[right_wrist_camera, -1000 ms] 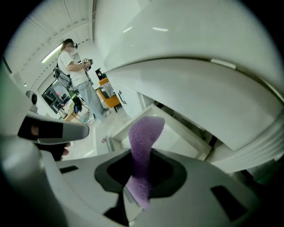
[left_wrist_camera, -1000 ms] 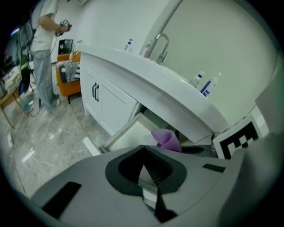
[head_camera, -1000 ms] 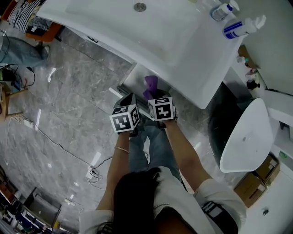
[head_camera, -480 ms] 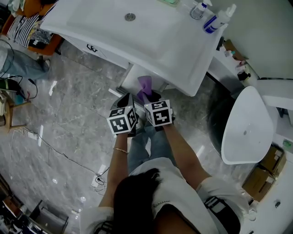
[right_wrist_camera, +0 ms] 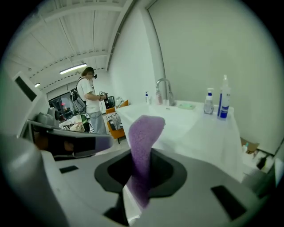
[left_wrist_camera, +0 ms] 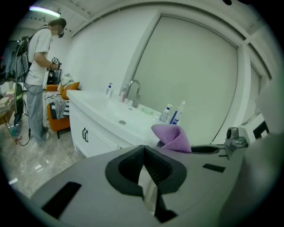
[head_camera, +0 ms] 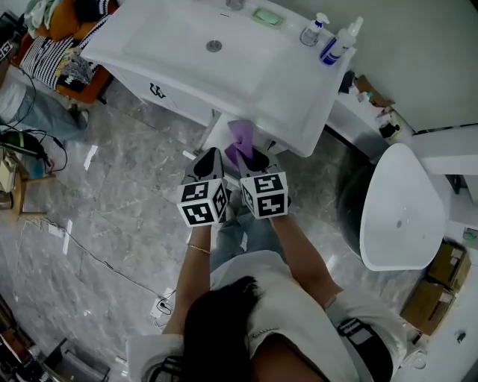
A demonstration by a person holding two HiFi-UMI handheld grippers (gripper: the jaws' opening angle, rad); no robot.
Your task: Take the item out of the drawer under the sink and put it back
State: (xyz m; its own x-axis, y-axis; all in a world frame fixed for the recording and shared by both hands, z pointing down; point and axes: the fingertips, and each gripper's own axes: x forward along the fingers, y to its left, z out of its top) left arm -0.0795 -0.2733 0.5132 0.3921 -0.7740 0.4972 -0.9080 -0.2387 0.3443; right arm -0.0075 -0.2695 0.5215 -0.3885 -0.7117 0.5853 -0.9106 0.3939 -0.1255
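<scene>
The purple cloth (head_camera: 240, 138) is pinched in my right gripper (head_camera: 251, 158). In the right gripper view the jaws are closed on the purple cloth (right_wrist_camera: 143, 146) partway up. A short tail hangs toward me, and the longer free end stands up and folds over at the top. The cloth is off every surface, held in the air on the near side of the sink counter (head_camera: 172, 52). From the head view it sits over the white drawer (head_camera: 213, 136), which is pulled out below the counter edge.

My left gripper (head_camera: 210, 155) is just to the left of the right one, almost side by side. Its dark pads are brought together at the tips with nothing between them. In its own view the cloth (left_wrist_camera: 174, 136) shows a little to the right and beyond.

On the far side, the counter has a drain (head_camera: 214, 46) in the basin and a faucet (right_wrist_camera: 163, 91) at the back. A green soap dish (head_camera: 267, 16) sits beside the faucet, and two bottles (head_camera: 332, 39) stand at the right end. A dark handle (head_camera: 157, 91) marks the cabinet front on the left. A white toilet (head_camera: 396, 216) stands to the right on the grey marble floor (head_camera: 112, 194). Far to the left a person (right_wrist_camera: 91, 104) in a white shirt stands turned away.
</scene>
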